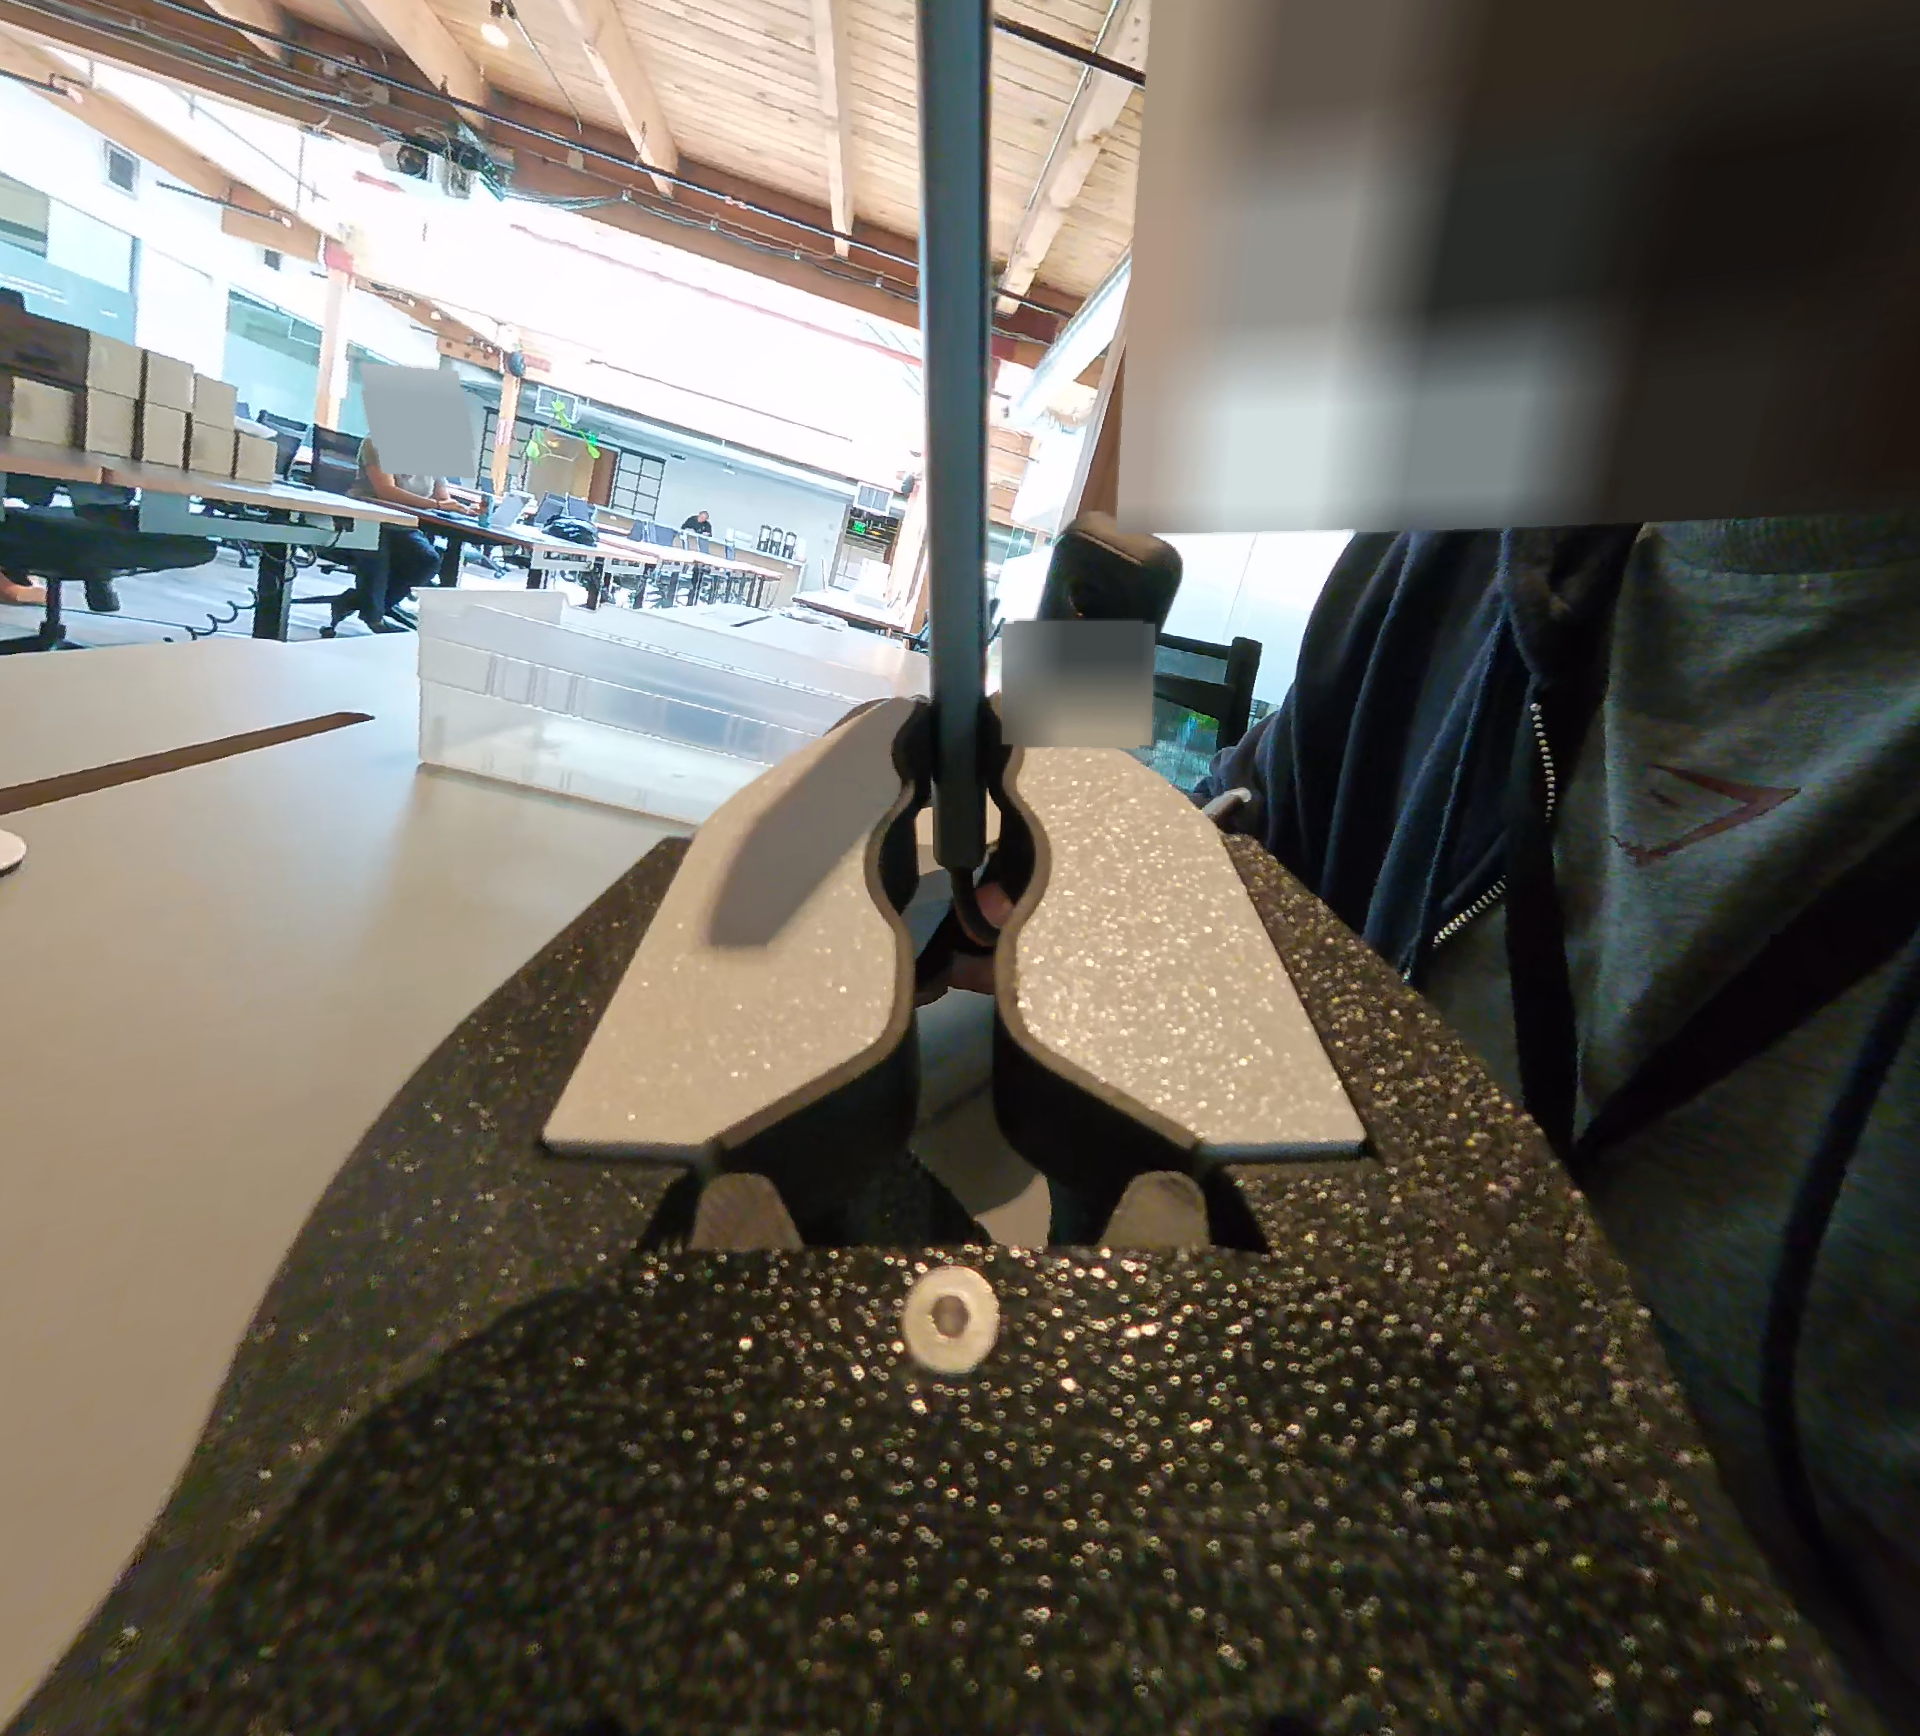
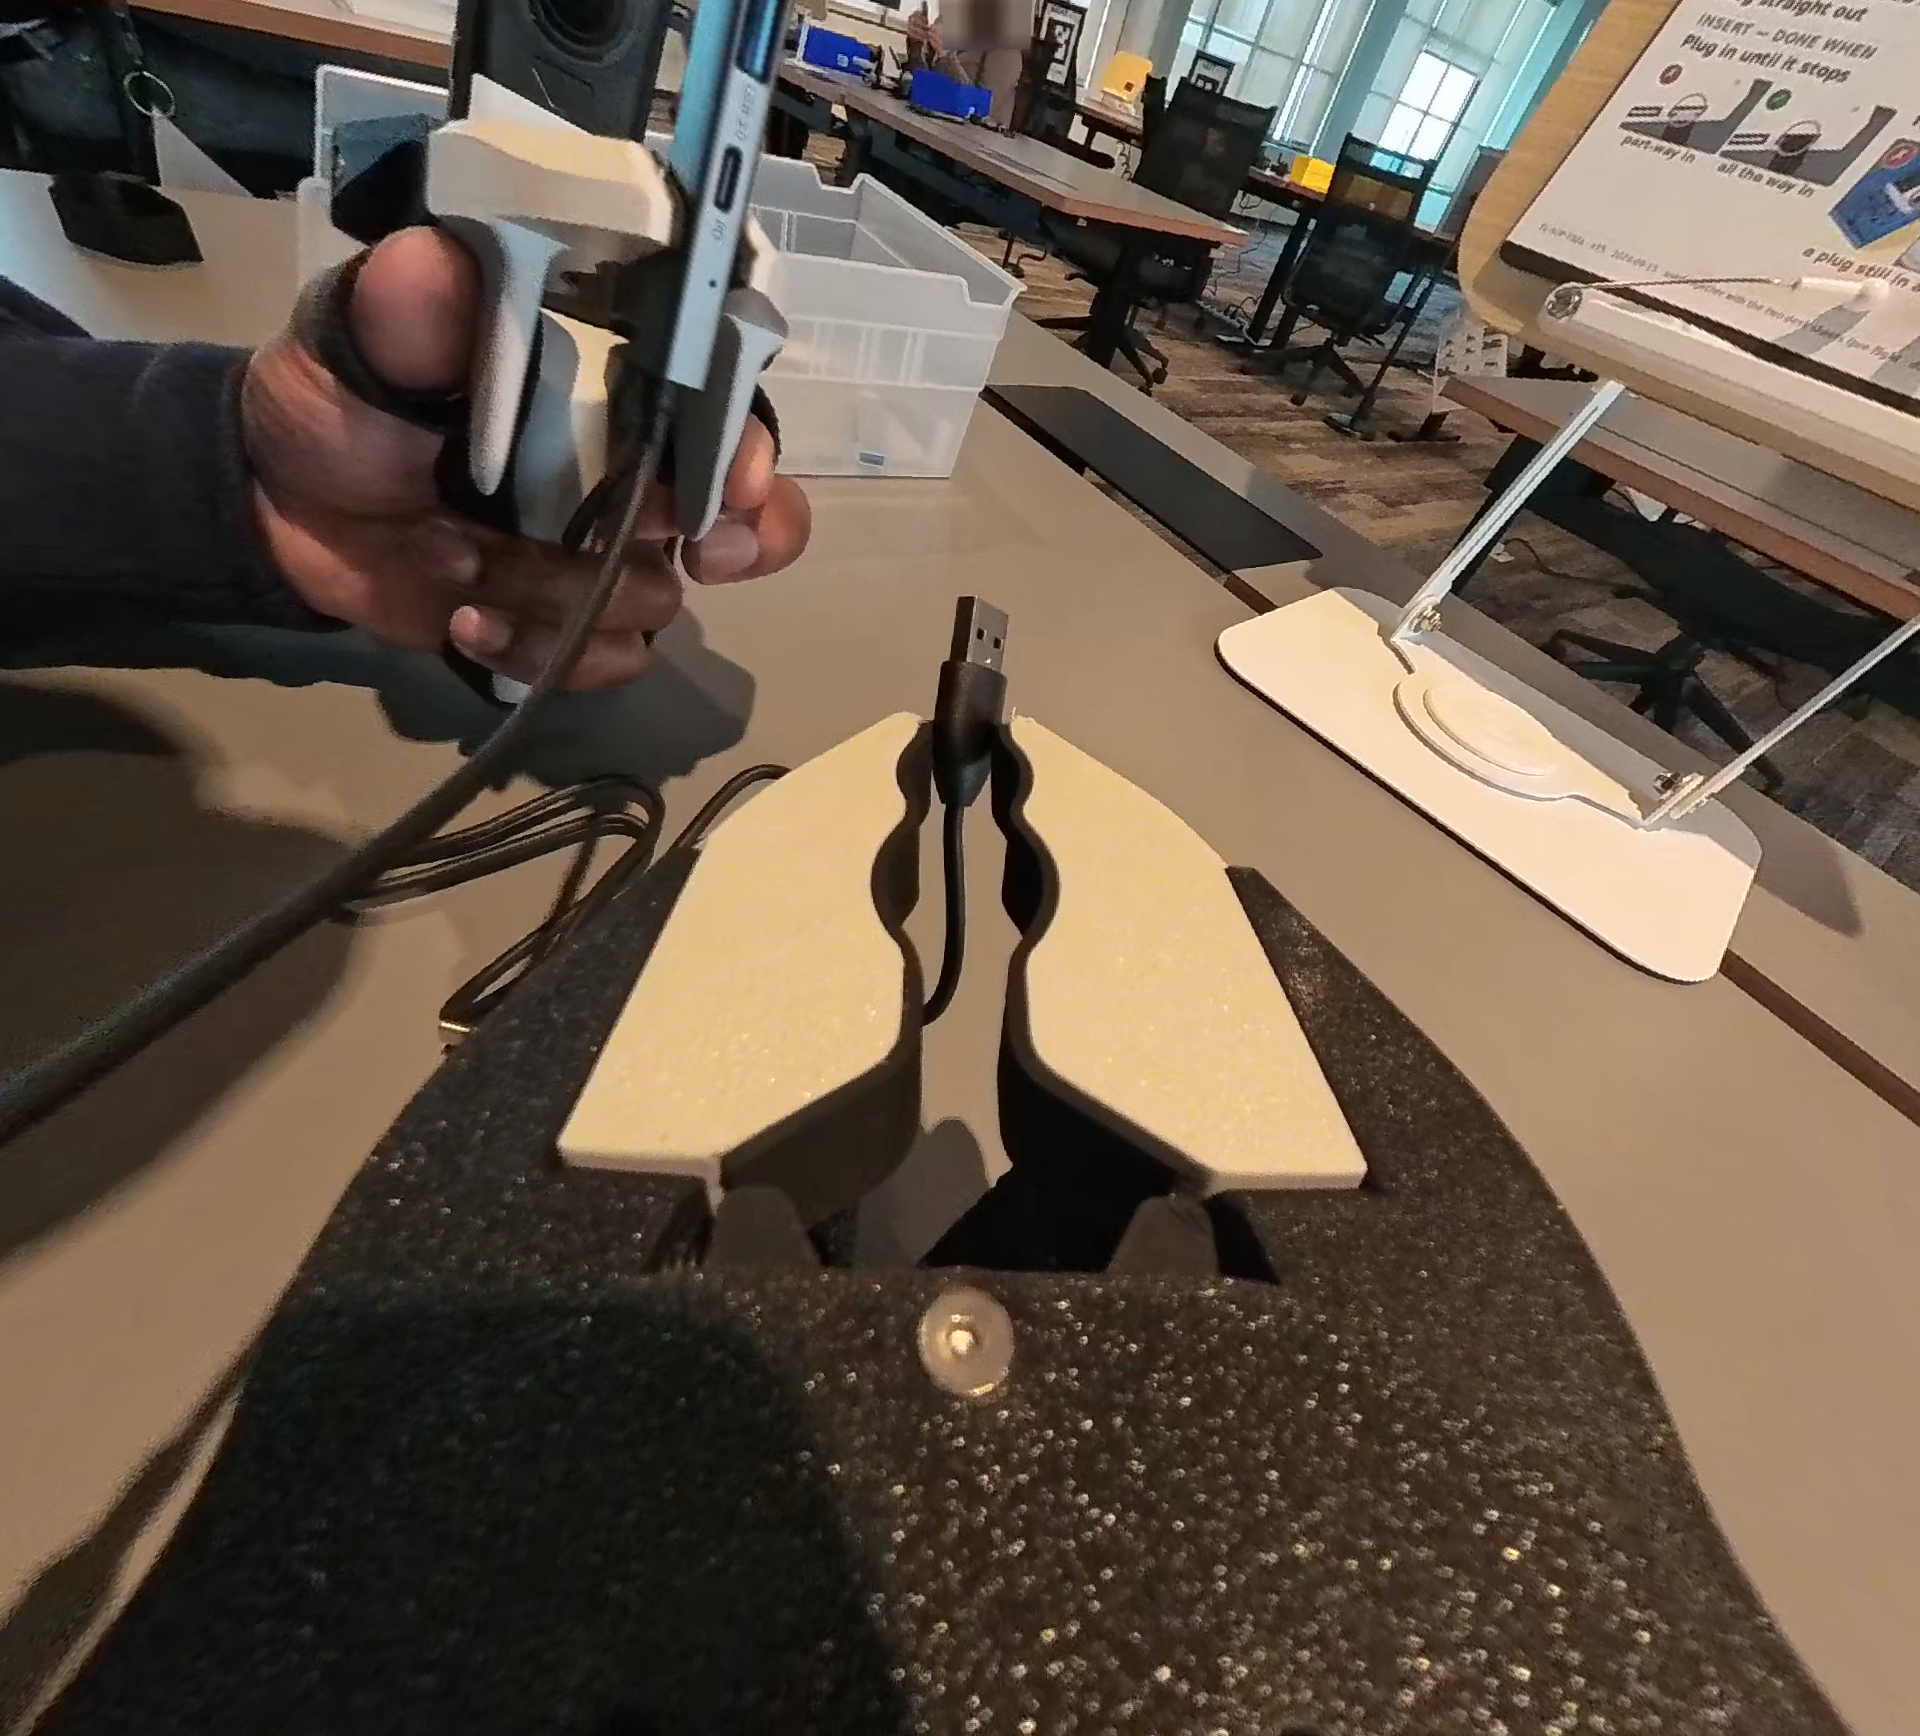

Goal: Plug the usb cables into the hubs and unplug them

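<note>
Fingers of the right gripper [image 2: 961, 751], clamped on the plug [image 2: 975, 678], should line it squarely with the blue port [image 2: 764, 13] of the hub [image 1: 951, 336] that the left gripper [image 1: 956, 793] fingers clamp.

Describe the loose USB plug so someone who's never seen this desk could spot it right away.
Start at the grey table and find the right gripper low in the right wrist view. Pinched upright between its jaws is the black USB-A plug, metal tip pointing up and its cable trailing down. Unlike the slim grey hub held in the left gripper, it is short, black and unconnected.
</note>
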{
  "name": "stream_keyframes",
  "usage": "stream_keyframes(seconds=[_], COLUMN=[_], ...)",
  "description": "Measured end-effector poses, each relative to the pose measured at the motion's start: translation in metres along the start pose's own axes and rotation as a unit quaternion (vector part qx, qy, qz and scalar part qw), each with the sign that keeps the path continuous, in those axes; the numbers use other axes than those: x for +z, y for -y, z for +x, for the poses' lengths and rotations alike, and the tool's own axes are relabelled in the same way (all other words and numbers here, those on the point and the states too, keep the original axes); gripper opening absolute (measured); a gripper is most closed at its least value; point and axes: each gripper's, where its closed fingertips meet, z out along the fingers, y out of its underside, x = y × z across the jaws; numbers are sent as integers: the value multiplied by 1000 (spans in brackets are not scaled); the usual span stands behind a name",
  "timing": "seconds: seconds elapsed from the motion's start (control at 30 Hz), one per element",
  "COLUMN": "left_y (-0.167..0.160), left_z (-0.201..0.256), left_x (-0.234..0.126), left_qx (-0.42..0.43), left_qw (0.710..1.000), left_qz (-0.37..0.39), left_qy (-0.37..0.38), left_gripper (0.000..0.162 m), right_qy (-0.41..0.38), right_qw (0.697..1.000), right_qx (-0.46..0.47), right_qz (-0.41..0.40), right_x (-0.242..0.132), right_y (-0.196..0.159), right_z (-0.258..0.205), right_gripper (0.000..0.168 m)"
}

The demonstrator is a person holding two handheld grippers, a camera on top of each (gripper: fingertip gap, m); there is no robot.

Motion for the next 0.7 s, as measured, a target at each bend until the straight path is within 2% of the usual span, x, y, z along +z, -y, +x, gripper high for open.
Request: stream_keyframes(seconds=[0.7], left_y=[-7], left_z=[-11], left_x=[-1], left_qx=[-23], left_qw=[999], left_qz=[-15], left_qy=[29], left_gripper=[9], right_qy=[-6], right_qw=[1000], right_qx=[-5], right_qz=[9], right_x=[-1], right_y=[2], right_z=[2], right_gripper=[10])
